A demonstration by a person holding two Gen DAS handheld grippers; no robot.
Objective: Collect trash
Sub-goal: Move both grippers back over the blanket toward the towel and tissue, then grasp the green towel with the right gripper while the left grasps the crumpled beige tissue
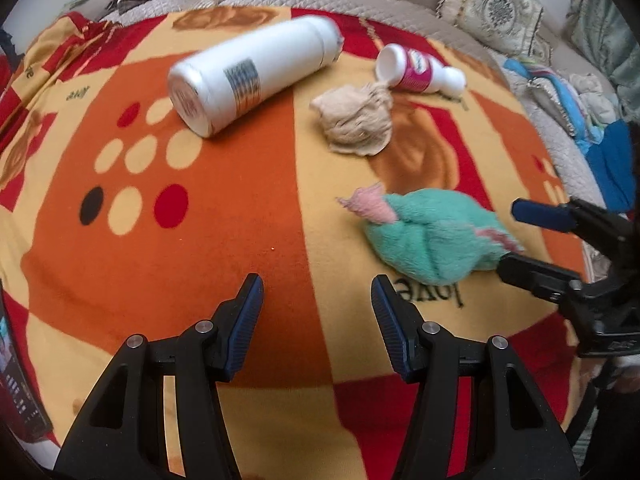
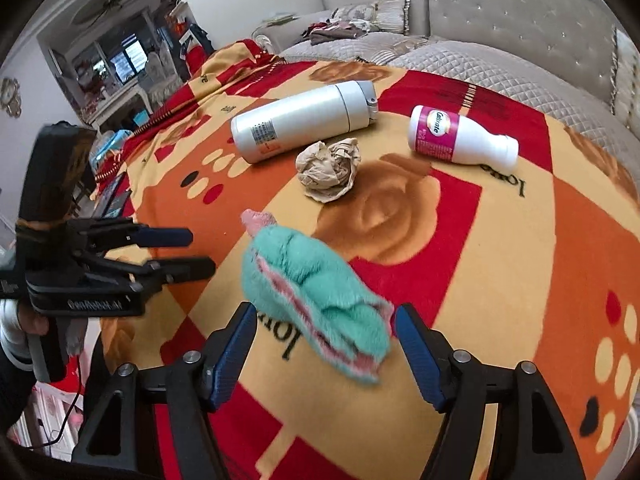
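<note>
A crumpled beige paper ball (image 1: 356, 116) (image 2: 329, 170) lies mid-blanket. A white flask (image 1: 252, 74) (image 2: 304, 120) lies on its side to its left. A small white bottle with a pink label (image 1: 420, 70) (image 2: 460, 138) lies to its right. A teal and pink fuzzy cloth (image 1: 432, 232) (image 2: 320, 300) lies nearer. My left gripper (image 1: 317, 292) is open and empty over bare blanket. My right gripper (image 2: 322, 320) (image 1: 516, 236) is open, its jaws on either side of the cloth's near end.
Everything lies on a red, orange and yellow blanket (image 1: 180, 240) (image 2: 500, 280) over a quilted grey sofa (image 2: 520, 12). Cushions (image 1: 496, 12) and loose clothes (image 1: 592, 108) sit at the back and right. A dark device (image 2: 114, 198) lies at the blanket's left edge.
</note>
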